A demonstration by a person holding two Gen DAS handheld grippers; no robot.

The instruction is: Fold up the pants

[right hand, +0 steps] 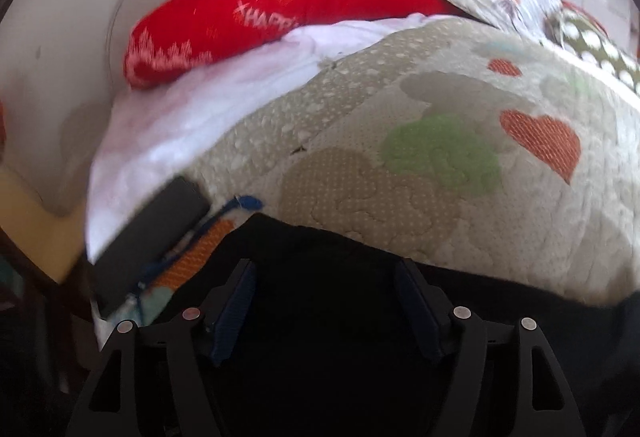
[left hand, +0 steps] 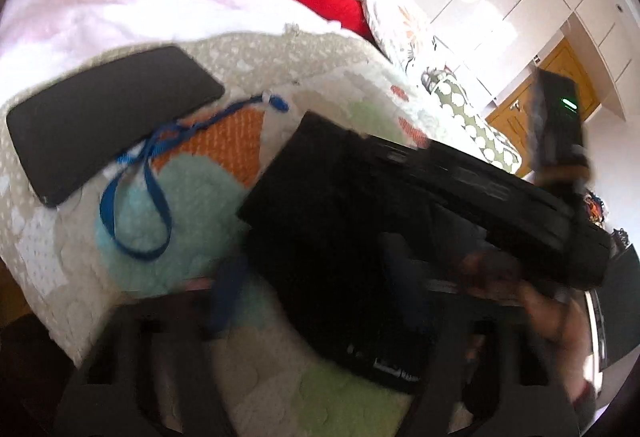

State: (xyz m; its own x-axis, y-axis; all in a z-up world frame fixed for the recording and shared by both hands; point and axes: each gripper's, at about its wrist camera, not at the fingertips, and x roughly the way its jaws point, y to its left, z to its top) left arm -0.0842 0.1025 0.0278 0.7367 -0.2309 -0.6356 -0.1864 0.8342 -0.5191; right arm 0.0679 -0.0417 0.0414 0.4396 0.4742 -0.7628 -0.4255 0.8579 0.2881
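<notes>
Black pants (left hand: 340,277): lying on quilt (left hand: 280,69), apparently already folded compact; any remaining fold or tidy cannot be confirmed. Left gripper (left hand: 304,321): low beside the pants, blurred; jaw state cannot be told. Right gripper (right hand: 326,301): over the pants, jaws wide, holding nothing.

Both wrist views close above quilt (right hand: 400,141)
</notes>
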